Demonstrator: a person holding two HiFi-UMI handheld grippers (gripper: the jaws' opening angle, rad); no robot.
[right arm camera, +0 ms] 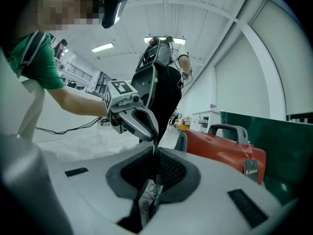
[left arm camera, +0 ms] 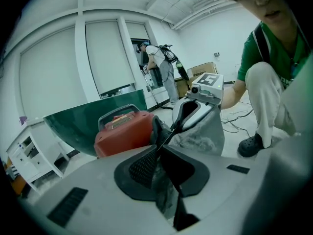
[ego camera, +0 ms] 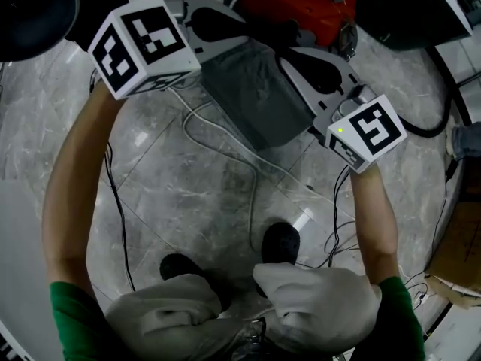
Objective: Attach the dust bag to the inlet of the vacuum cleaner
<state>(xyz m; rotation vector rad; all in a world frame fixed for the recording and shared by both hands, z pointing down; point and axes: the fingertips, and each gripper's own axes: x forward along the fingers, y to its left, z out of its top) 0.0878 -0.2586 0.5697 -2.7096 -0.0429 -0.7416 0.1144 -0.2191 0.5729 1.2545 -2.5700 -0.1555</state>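
A grey dust bag (ego camera: 255, 92) hangs stretched between my two grippers above the marble floor. Just behind it sits the red vacuum cleaner (ego camera: 301, 2). My left gripper (ego camera: 225, 40) is shut on the bag's left edge, and grey fabric (left arm camera: 165, 192) shows pinched between its pads. My right gripper (ego camera: 291, 60) grips the bag's right edge, with crumpled fabric (right arm camera: 149, 197) between its pads. In the left gripper view the bag (left arm camera: 208, 131) sags beside the vacuum cleaner (left arm camera: 124, 131), under the right gripper (left arm camera: 195, 109). The vacuum's inlet is hidden.
A white cable (ego camera: 218, 141) and thin black cables cross the floor below the bag. My shoes (ego camera: 279, 243) stand close by. A green panel (left arm camera: 93, 116) rises behind the vacuum, and a cardboard box (ego camera: 458, 254) sits at the right. Another person (left arm camera: 159, 67) stands far off.
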